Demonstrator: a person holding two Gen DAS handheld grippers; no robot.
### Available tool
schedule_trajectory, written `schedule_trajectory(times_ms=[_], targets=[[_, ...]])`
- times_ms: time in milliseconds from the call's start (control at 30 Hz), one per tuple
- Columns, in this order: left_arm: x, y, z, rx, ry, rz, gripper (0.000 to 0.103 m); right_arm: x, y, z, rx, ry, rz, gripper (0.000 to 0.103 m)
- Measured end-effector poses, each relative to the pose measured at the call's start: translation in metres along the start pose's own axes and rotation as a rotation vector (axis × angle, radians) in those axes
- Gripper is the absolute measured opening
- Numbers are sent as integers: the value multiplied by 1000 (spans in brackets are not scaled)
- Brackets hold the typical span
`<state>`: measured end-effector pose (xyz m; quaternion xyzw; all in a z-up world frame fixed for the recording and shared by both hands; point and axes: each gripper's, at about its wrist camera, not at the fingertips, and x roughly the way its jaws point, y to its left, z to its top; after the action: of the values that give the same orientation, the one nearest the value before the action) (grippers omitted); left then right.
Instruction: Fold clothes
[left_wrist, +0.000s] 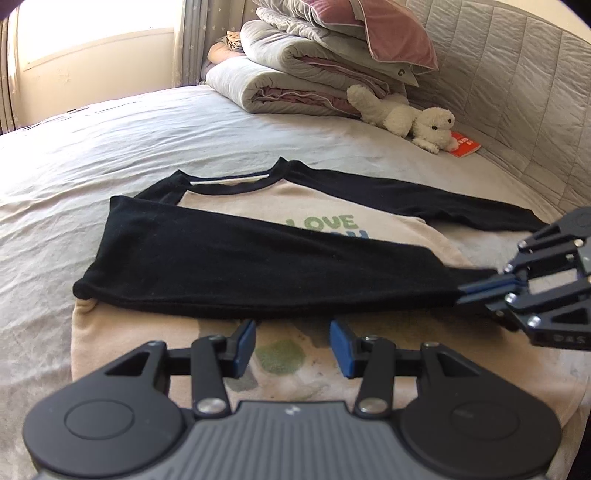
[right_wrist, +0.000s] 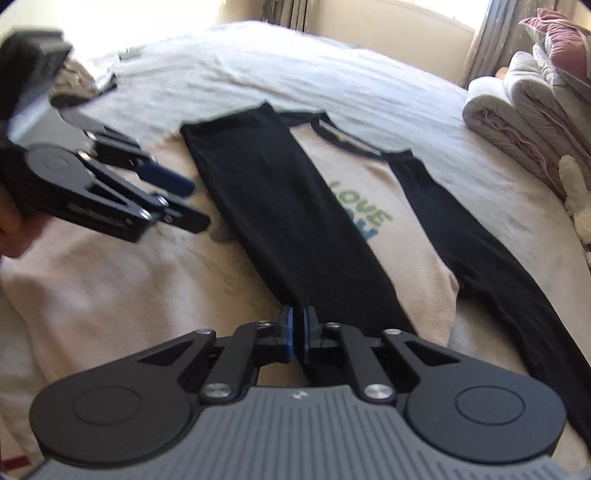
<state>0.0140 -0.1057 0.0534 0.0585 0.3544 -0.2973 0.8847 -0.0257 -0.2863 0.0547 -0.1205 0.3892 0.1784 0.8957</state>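
Plainly a soft, light garment, the shirt (left_wrist: 317, 229) lies flat on the bed (left_wrist: 110, 140), one black sleeve (left_wrist: 229, 266) folded across its cream chest, the other sleeve (right_wrist: 491, 254) stretched out to the side. The right gripper (right_wrist: 298, 332) pinches the folded sleeve's cuff, fingers nearly together on thin cloth. The left gripper (left_wrist: 292, 341) hovers over the hem, fingers partly apart and empty. Being limp, such cloth probably sags and drags, so cuffs, hem corners and shoulder seams look like the best holds.

Bed (left_wrist: 110, 147) under a wrinkled pale sheet, cream shirt (left_wrist: 122, 343) with black sleeves spread flat near, folded quilts (left_wrist: 280, 81) stacked far, white plush toy (left_wrist: 406, 118) and orange booklet (left_wrist: 466, 144) far right
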Motion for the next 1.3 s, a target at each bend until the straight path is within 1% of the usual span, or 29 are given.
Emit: schedule_trajectory(times_ms=[33,67,167,233,267,333,367,400,500,633,700,767,800,833,900,1000,1167,1300], targets=[[-1,1,1,-4,-3,-1,46,-4,0,-1,24,-10,31,6],[-2,2,2,-8,-4,0,47,0,2,-2,30,6,32,6],[-2,3,2,-9,-5,4,47,19,11,-7,24,86,-4,6],[-3,2,2,-3,-7,2,47,25,13,-8,16,101,-10,10],[-3,2,2,2,-9,0,47,21,10,-7,20,91,-2,13],[-4,0,2,15,-15,-5,48,9,3,-5,37,58,21,34],[-5,-1,2,19,-19,-10,49,1,-4,-5,62,35,27,50],[-5,-1,2,23,-24,-15,49,-9,-14,-8,100,11,27,52],[-5,-4,3,36,-40,-31,51,-28,-43,-16,214,-22,3,52],[3,-13,3,60,-42,-51,52,-40,-77,-28,363,-40,-87,52],[8,-19,3,74,-36,-60,52,-34,-81,-30,366,-15,-93,52],[13,-23,2,87,-29,-61,52,-25,-76,-28,331,12,-96,51],[15,-23,1,91,-26,-58,53,-21,-73,-27,314,24,-98,43],[17,-23,0,96,-23,-55,53,-17,-70,-26,305,36,-95,26],[21,-24,-2,106,-16,-50,53,-8,-63,-26,287,76,-82,7],[25,-25,-5,120,-5,-46,53,-1,-52,-27,210,121,-107,5],[24,-26,-7,140,0,-41,54,-24,-74,-33,293,53,-119,4],[25,-27,-8,152,12,-36,55,-30,-81,-37,326,43,-126,4]])
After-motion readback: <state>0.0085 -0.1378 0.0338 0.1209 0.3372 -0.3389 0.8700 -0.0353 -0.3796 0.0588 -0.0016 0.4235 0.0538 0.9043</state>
